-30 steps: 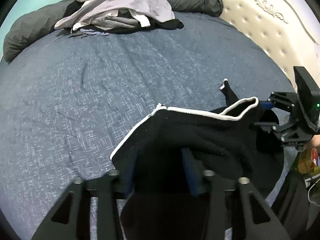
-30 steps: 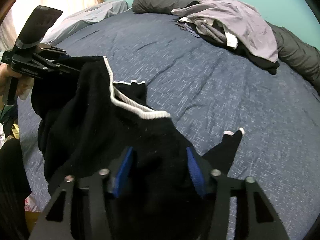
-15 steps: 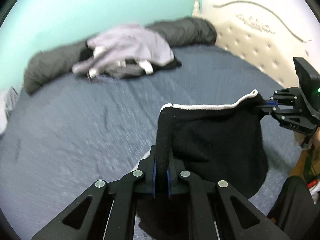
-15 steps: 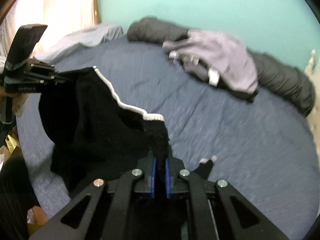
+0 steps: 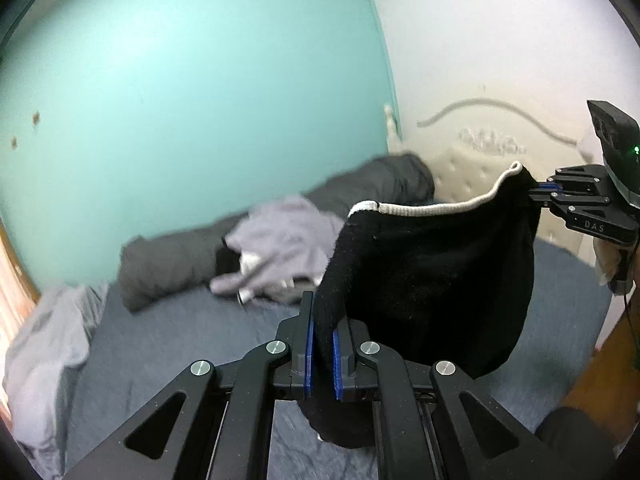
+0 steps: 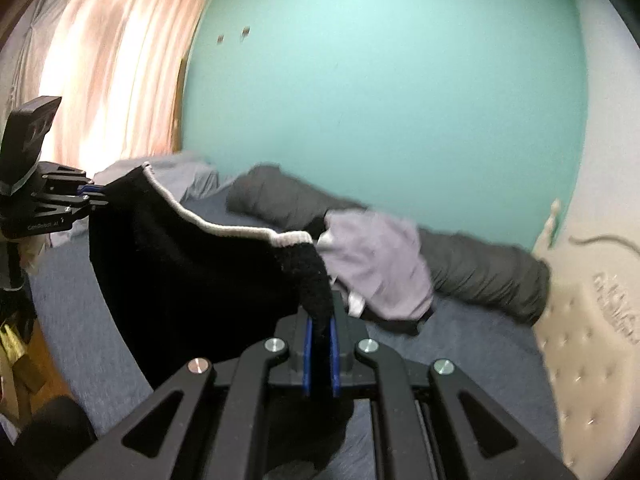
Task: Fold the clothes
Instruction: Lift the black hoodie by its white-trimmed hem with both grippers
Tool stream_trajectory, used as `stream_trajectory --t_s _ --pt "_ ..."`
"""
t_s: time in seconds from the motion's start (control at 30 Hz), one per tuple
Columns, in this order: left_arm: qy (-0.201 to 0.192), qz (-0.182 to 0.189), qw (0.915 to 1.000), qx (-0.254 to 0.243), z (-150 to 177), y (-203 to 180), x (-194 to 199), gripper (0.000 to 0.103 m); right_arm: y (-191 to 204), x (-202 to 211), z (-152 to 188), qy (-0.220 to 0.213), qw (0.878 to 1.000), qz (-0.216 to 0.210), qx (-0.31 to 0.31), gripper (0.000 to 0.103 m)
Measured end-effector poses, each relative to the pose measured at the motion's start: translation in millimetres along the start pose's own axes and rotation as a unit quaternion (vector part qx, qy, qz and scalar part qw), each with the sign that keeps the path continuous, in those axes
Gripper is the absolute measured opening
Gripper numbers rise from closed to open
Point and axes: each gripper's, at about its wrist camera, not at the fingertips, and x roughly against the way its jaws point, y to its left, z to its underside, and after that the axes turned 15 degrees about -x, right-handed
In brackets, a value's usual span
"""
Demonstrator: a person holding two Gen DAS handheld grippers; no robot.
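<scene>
Black garment [image 5: 432,276] hangs crosswise — white-trimmed edge [image 5: 424,210] uppermost.

I see a smooth turquoise wall [image 5: 192,92] behind the bed's dark blue speckled sheet [image 5: 192,340], a rolled dark grey duvet [image 6: 480,268] along it, a cream tufted headboard [image 6: 592,344], and pale pink curtains [image 6: 108,60].

Fuzzy matt knit black garment [image 5: 432,280] (ribbed white trim); tufted glossy headboard [image 6: 592,320]; speckled woven bedsheet [image 5: 192,332].
</scene>
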Motion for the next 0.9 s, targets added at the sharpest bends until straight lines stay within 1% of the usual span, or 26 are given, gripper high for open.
stream_trajectory --t_s 0.17,0.27,0.37,0.5,0.6,0.7,0.8,0.9 --pt "-0.032 -0.024 0.9992 -0.002 -49 16 44 0.007 12 49 -49 -0.041 0.999 0.014 0.016 0.006" --pt "-0.049 -0.034 0.9982 -0.004 -72 25 65 0.007 17 77 -74 -0.064 0.998 0.018 0.018 0.006" --pt "-0.060 -0.042 0.9973 -0.007 -91 30 83 0.007 23 102 -95 -0.084 0.996 0.023 0.024 0.006" --pt "-0.075 -0.047 0.9961 -0.007 -103 28 107 0.007 29 134 -112 -0.100 0.994 0.024 0.036 0.006" --pt "-0.080 -0.045 0.9957 -0.015 -100 19 120 0.007 30 151 -109 -0.102 0.994 0.013 0.038 0.006" --pt "-0.066 -0.039 0.9968 -0.022 -89 11 119 0.007 31 156 -95 -0.093 0.995 0.001 0.044 0.006" --pt "-0.051 -0.030 0.9979 -0.026 -75 3 116 0.007 29 146 -76 -0.076 0.996 0.001 0.049 0.006" --pt "-0.036 -0.022 0.9989 -0.021 -59 -6 106 0.007 26 131 -54 -0.057 0.998 -0.006 0.036 0.006"
